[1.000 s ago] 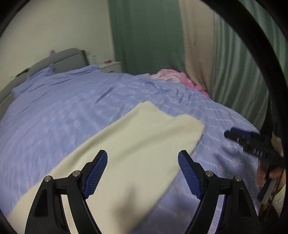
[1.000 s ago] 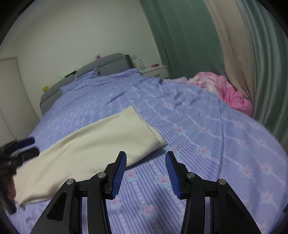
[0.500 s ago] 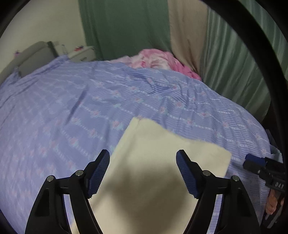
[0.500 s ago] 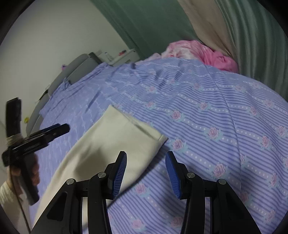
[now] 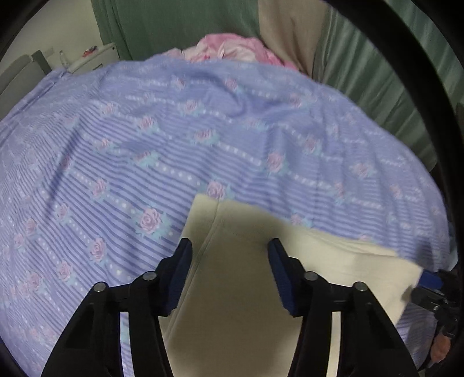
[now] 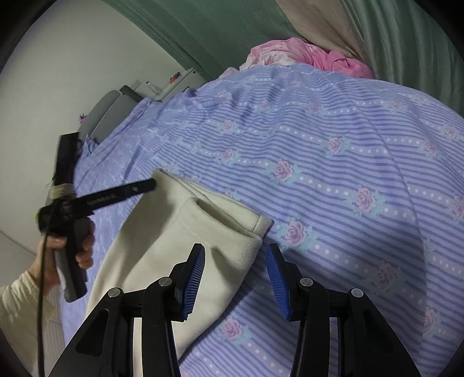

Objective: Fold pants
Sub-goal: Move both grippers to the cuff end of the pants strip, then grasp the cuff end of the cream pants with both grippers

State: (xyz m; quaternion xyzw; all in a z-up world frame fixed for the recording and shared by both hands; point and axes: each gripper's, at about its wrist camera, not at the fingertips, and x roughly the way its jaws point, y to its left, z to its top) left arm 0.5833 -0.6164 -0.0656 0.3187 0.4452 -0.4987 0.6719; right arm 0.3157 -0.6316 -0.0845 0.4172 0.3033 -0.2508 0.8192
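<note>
On the bed (image 5: 121, 150), cream pants (image 5: 240, 290) lying flat on a purple sheet with pink roses. Leg ends pointing toward the far side, two cuffs stacked, top one a bit open at the hem (image 6: 232, 232).

Over the pants, left gripper (image 5: 229, 275) with blue pads wide apart, nothing between them but cloth below. Touching the cloth or just above it: cannot tell. Dark shadow under it on the pants.

By the cuff corner, right gripper (image 6: 235, 278) with pads apart too, holding nothing. Left pad over the cuff, right pad over the sheet just beside it.

Seen from the right camera: a hand (image 6: 72, 246) gripping the left gripper's handle, tip near the far edge of the pants. Seen from the left camera: the right gripper's tip (image 5: 429, 287) at the pants' right corner.

Far back, a pink pile of cloth (image 6: 307, 58), green curtains (image 5: 179, 26), a grey headboard (image 6: 101, 116) and a small white table (image 5: 92, 55).
</note>
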